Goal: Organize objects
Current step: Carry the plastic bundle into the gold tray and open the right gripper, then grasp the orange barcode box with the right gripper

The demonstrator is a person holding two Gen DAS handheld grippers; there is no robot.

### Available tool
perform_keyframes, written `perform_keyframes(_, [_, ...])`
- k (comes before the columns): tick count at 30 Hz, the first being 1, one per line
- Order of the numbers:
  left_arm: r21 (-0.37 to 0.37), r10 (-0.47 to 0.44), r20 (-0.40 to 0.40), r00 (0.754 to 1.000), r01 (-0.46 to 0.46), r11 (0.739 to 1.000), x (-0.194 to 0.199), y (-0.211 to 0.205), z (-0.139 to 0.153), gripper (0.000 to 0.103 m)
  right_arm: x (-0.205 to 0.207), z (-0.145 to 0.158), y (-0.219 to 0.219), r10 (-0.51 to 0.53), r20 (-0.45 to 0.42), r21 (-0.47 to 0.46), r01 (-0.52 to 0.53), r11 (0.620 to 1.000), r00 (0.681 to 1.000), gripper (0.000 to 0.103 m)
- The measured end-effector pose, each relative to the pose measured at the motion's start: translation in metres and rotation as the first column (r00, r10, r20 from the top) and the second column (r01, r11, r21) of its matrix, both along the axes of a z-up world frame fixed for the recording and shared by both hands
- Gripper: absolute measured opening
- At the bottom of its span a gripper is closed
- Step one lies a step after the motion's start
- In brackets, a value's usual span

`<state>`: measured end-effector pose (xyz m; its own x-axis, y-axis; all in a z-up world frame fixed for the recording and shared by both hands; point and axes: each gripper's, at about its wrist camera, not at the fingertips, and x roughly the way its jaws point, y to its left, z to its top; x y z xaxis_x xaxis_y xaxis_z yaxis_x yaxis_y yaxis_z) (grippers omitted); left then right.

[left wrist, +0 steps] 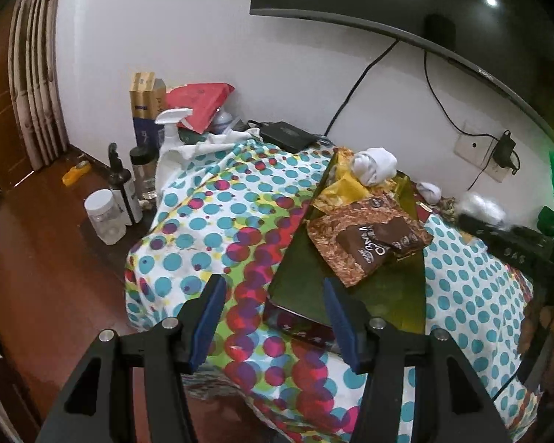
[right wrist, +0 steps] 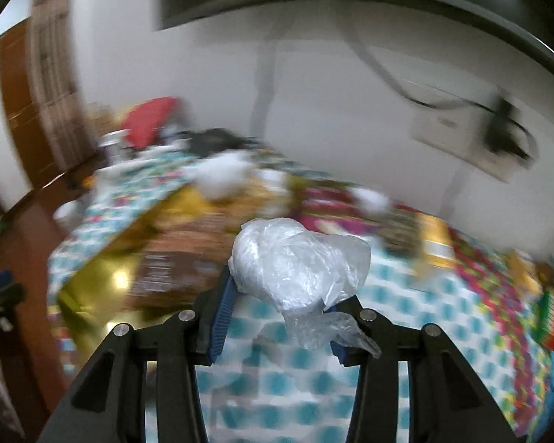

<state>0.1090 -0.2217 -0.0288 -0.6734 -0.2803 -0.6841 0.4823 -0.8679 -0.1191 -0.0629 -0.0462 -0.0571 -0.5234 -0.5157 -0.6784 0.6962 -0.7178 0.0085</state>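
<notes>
My right gripper point(right wrist: 280, 288) is shut on a clear plastic bag of white stuff point(right wrist: 295, 265), held above the dotted cloth point(right wrist: 299, 365); that view is blurred by motion. In the left wrist view the right gripper point(left wrist: 498, 230) shows at the right edge with the white bag point(left wrist: 482, 205) at its tip. My left gripper point(left wrist: 273, 295) stands open over the near corner of a green tray point(left wrist: 303, 280), nothing between its fingers. On the tray lie brown snack packets point(left wrist: 369, 243), a yellow wrapper point(left wrist: 345, 188) and a rolled white cloth point(left wrist: 373, 166).
The table wears a dotted cloth point(left wrist: 210, 206). At its far left stand a spray bottle point(left wrist: 171, 129), a red bag point(left wrist: 199, 105), a tall carton point(left wrist: 146, 107), jars point(left wrist: 105, 216) and a black box point(left wrist: 286, 134). Another white bundle point(left wrist: 429, 190) lies behind the tray. Cables hang from a wall socket point(left wrist: 478, 151).
</notes>
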Motion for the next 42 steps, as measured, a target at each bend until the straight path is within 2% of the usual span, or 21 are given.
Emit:
perform_keyframes(4, [0.006,0.013,-0.007,1.000,-0.013,1.000,0.007,-0.006,0.001,0.056,0.034,-0.006,-0.049,0.117,-0.010,0.027,-0.117,0.993,0.993,0.042])
perform_keyframes(7, [-0.008,0.022,-0.009,1.000,-0.022,1.000,0.012,-0.008,0.003,0.056,0.047,-0.014,-0.070,0.160,-0.011,0.065,-0.159,0.985,0.987,0.043])
perform_keyframes(10, [0.012,0.029,0.000,1.000,-0.029,0.999,0.012,-0.013,0.000,0.056,0.049,-0.029,-0.081,0.170,0.016,0.094,-0.171,0.981,0.985,0.043])
perform_keyframes(12, [0.025,0.034,0.002,0.999,-0.035,0.999,0.013,-0.015,-0.003,0.056,0.050,-0.036,-0.082,0.170,0.036,0.102,-0.173,0.980,0.985,0.043])
perform_keyframes(14, [0.022,0.036,0.009,0.999,-0.036,0.999,0.014,-0.016,-0.003,0.056,0.050,-0.041,-0.082,0.167,0.051,0.103,-0.172,0.980,0.985,0.047])
perform_keyframes(16, [0.007,0.038,0.012,0.999,-0.038,0.999,0.013,-0.016,-0.002,0.056,0.046,-0.044,-0.082,0.177,0.076,0.085,-0.183,0.979,0.981,0.058])
perform_keyframes(20, [0.002,0.047,0.006,0.999,-0.047,0.999,0.013,-0.016,0.000,0.056,0.042,-0.037,-0.067,0.172,0.090,0.024,-0.175,0.984,0.981,0.060])
perform_keyframes(22, [-0.003,0.039,-0.001,0.999,-0.039,0.999,0.013,-0.012,0.001,0.056,0.042,-0.031,-0.052,0.147,0.061,0.009,-0.148,0.989,0.987,0.061])
perform_keyframes(24, [-0.010,0.019,-0.005,1.000,-0.019,1.000,0.011,-0.005,0.002,0.056,0.038,-0.023,-0.031,0.104,0.020,-0.001,-0.104,0.995,0.994,0.067])
perform_keyframes(25, [-0.014,0.009,-0.005,1.000,-0.009,1.000,0.009,-0.001,0.003,0.056,0.033,-0.020,-0.019,0.069,0.001,-0.005,-0.069,0.998,0.998,0.072])
perform_keyframes(28, [-0.023,-0.037,-0.004,0.999,0.037,0.999,0.000,0.015,0.005,0.056,0.007,-0.017,0.025,-0.053,-0.010,-0.018,0.053,0.998,0.999,0.073])
perform_keyframes(33, [-0.057,-0.145,0.003,0.989,0.145,0.988,-0.021,0.055,0.007,0.056,-0.052,-0.027,0.101,-0.273,0.011,-0.005,0.273,0.962,0.962,0.073])
perform_keyframes(35, [-0.064,-0.193,0.008,0.981,0.194,0.979,-0.031,0.071,0.006,0.056,-0.072,-0.037,0.123,-0.323,0.034,0.004,0.323,0.946,0.946,0.073])
perform_keyframes(38, [-0.049,-0.260,0.023,0.965,0.260,0.964,-0.046,0.096,0.002,0.056,-0.094,-0.052,0.137,-0.355,0.048,0.030,0.354,0.935,0.934,0.073])
perform_keyframes(42, [-0.033,-0.336,0.035,0.941,0.337,0.941,-0.063,0.124,-0.006,0.056,-0.116,-0.064,0.137,-0.339,0.061,0.016,0.339,0.941,0.939,0.073])
